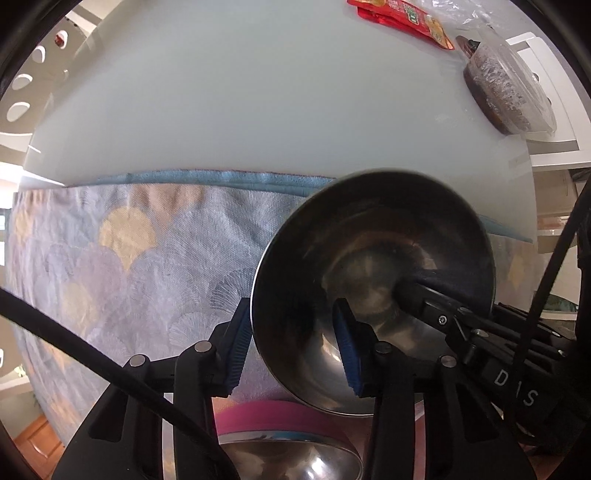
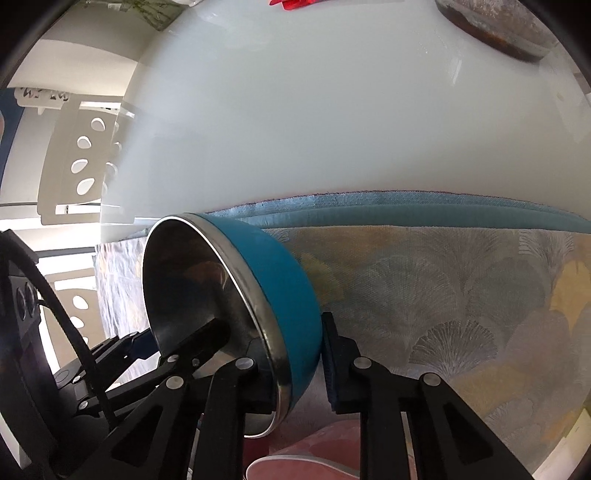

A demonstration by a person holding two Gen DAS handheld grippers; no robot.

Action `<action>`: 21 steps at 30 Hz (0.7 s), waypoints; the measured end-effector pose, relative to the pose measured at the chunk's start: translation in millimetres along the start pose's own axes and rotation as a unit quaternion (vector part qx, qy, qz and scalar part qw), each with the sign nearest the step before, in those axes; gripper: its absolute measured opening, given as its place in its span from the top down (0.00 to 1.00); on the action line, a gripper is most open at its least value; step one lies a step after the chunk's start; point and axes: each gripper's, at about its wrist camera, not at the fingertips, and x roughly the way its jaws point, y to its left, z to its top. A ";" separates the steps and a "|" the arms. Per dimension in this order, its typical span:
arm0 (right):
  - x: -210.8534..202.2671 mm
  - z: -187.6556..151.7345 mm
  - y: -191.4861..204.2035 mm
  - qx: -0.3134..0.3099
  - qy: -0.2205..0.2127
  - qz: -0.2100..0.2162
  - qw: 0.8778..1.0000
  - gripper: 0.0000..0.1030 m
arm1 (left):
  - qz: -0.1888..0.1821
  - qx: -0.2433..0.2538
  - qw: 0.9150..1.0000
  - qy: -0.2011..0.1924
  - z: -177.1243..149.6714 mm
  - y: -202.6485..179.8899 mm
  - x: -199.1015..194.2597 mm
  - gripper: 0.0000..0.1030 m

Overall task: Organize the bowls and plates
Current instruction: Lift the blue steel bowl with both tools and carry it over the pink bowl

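Left wrist view: we see the round steel bowl with a blue outer wall point(image 1: 373, 291) tilted on its side over the patterned grey-and-gold cloth mat point(image 1: 122, 266) on the white counter point(image 1: 240, 110), its rim clamped between the blue pads of our left tongs point(image 1: 293, 347). Our right tongs point(image 2: 299, 362) pinch the same bowl's rim point(image 2: 258, 291) from the other side, one finger inside, one on the blue wall. Below sits a pink-walled steel bowl point(image 1: 284, 439). Farther off lie a red snack packet point(image 1: 402, 16) and a clear lidded food tub point(image 1: 506, 88).

2 wrist views, close, facing down, sharing the bowl point(image 1: 373, 291) point(image 2: 229, 314)
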 end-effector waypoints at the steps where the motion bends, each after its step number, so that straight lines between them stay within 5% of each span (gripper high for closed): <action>1: -0.3 -0.1 -0.3 0.001 0.000 -0.001 1.000 0.82 | -0.006 -0.002 1.000 0.000 0.0 -0.6 -1.6 0.62; 14: 1.2 -2.2 -4.0 0.014 0.001 0.001 1.000 0.82 | -0.007 0.008 1.000 0.001 -7.4 8.0 -5.8 0.62; 21: 0.0 -4.6 -17.7 0.045 -0.003 0.041 0.998 0.82 | -0.026 0.006 1.000 0.009 -11.4 16.3 -0.2 0.62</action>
